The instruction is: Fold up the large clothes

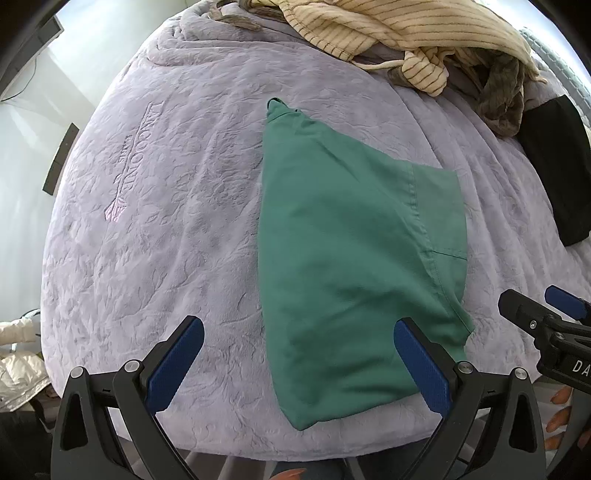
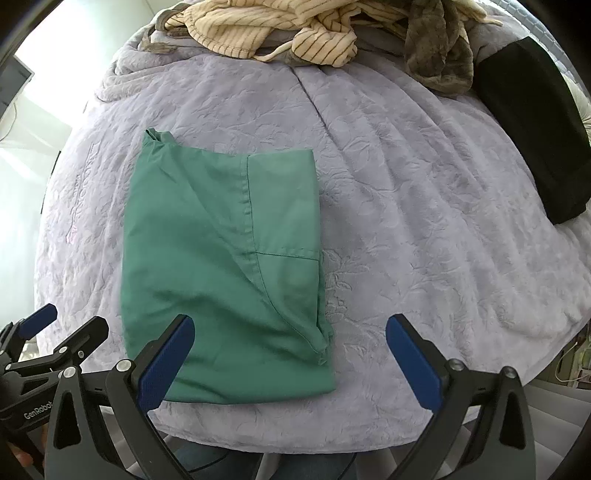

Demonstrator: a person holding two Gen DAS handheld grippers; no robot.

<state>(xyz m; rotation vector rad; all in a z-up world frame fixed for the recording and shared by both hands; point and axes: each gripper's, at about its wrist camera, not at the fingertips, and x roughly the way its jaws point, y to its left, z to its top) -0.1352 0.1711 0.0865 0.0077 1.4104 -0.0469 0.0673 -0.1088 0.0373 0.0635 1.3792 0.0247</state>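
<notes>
A green garment (image 2: 221, 266), folded into a rough rectangle, lies flat on a lilac blanket (image 2: 406, 221) near the blanket's near edge. Its long axis runs from near to far, with a bunched narrow end pointing away at the far left corner. A stitched seam runs along that length. The right gripper (image 2: 290, 354) hangs above the garment's near right corner with its jaws spread wide and nothing between them. The left gripper (image 1: 299, 358) hangs over the near left part of the garment, jaws also wide apart and empty. At the far edge lies a heap of striped cream cloth (image 2: 266, 29), and a black cloth (image 2: 532, 122) lies far right.
</notes>
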